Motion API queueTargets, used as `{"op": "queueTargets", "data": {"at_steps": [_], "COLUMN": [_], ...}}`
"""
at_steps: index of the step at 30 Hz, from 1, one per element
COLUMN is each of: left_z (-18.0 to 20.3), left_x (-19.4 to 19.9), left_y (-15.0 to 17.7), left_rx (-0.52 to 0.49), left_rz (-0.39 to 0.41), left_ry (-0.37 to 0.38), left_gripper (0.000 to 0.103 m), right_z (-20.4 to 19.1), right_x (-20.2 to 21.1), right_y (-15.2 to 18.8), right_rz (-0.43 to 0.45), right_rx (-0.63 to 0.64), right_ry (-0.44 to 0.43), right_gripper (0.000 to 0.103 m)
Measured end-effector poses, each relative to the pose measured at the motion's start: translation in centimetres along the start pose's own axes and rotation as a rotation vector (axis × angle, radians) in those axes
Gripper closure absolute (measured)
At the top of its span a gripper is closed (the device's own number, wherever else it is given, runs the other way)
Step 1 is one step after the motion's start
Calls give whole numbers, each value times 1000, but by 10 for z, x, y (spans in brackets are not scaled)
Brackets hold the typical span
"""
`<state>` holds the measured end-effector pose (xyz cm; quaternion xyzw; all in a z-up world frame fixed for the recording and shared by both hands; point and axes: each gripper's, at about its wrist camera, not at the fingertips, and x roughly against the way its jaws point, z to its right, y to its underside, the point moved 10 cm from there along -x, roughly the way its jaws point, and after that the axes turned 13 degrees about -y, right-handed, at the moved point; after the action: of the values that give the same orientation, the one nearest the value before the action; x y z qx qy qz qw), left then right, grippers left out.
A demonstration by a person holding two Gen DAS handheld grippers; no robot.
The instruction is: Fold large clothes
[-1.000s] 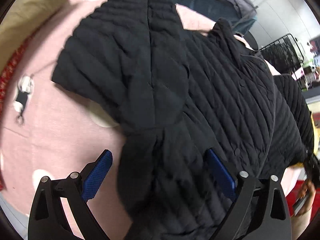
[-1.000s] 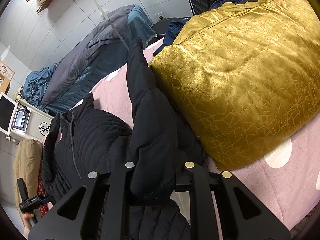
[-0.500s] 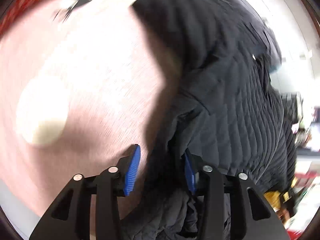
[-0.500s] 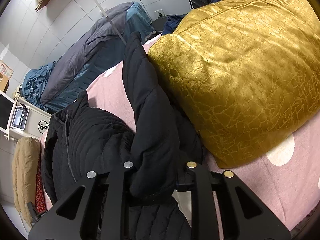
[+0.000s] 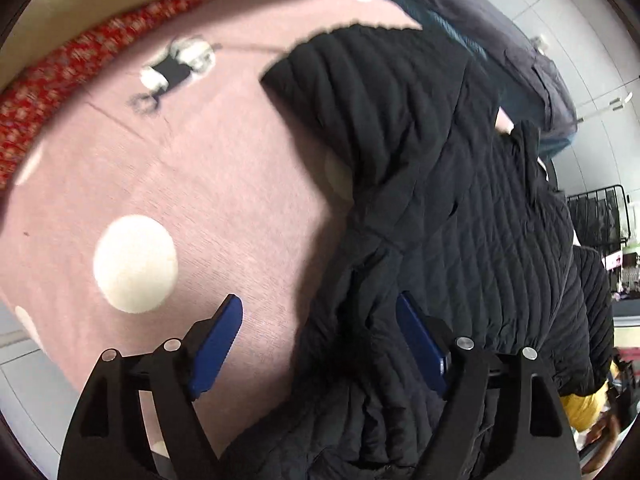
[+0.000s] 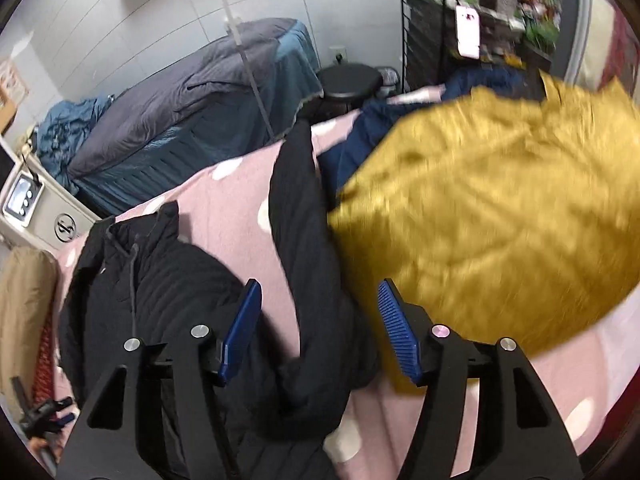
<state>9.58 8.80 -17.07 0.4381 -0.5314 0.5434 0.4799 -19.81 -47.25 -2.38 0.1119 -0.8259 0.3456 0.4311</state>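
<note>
A black quilted jacket (image 5: 460,200) lies spread on a pink bedspread with white dots (image 5: 200,200). My left gripper (image 5: 320,320) points down at its near edge with the jaws opening. Bunched fabric fills the right half of the gap, and the left pad (image 5: 220,336) is off the cloth, over bare bedspread. In the right wrist view the jacket (image 6: 160,300) lies at the left, and one sleeve (image 6: 304,240) runs up the middle. My right gripper (image 6: 318,320) hovers above that sleeve. Its jaws are opening and the blue pads stand clear of the sleeve.
A big golden pillow (image 6: 480,220) lies against the sleeve on the right. A small black-and-white keyring (image 5: 176,66) lies on the bedspread near a red patterned cloth (image 5: 60,80). Beyond the bed are a grey-blue duvet (image 6: 200,92), a black stool (image 6: 350,80) and a black rack (image 6: 424,28).
The right gripper let go of the sleeve, opened and rose. The left gripper narrowed on the jacket's edge half a second ago, has widened again, and its view rolled and shifted along the hem.
</note>
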Motion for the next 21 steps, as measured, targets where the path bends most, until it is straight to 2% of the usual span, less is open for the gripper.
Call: {"op": "queueTargets", "data": {"at_steps": [4, 6, 10, 11, 12, 13, 14, 15, 16, 18, 21], "left_z": [-4, -3, 3, 2, 4, 5, 5, 6, 6, 6, 12], "left_x": [17, 25, 30, 31, 31, 30, 28, 26, 25, 23, 27], "left_y": [3, 7, 21, 25, 29, 32, 36, 38, 41, 44, 40], "left_rx": [-49, -81, -115, -117, -118, -118, -116, -113, -109, -103, -113], "left_rz": [34, 46, 50, 46, 42, 38, 30, 21, 14, 2, 14], "left_ry": [-63, -77, -85, -81, -80, -81, -81, -79, -77, -72, -60], "left_gripper": [26, 26, 25, 24, 23, 23, 23, 23, 23, 23, 23], "right_z": [-5, -2, -1, -4, -6, -7, -12, -17, -24, -35, -59], "right_x": [-32, -54, -101, -109, -118, -121, -118, -113, -103, -71, 6], "right_y": [-39, -52, -58, -55, -50, -47, -47, -46, -48, -55, -80], "right_rz": [-47, -75, -171, -200, -243, -263, -250, -233, -199, -105, 113], "right_rx": [6, 13, 20, 42, 96, 161, 210, 227, 241, 244, 231], "right_ry": [-49, -41, -23, -21, 14, 63, 82, 75, 57, 35, -57], "right_gripper": [42, 42, 45, 59, 79, 84, 86, 90, 91, 92, 93]}}
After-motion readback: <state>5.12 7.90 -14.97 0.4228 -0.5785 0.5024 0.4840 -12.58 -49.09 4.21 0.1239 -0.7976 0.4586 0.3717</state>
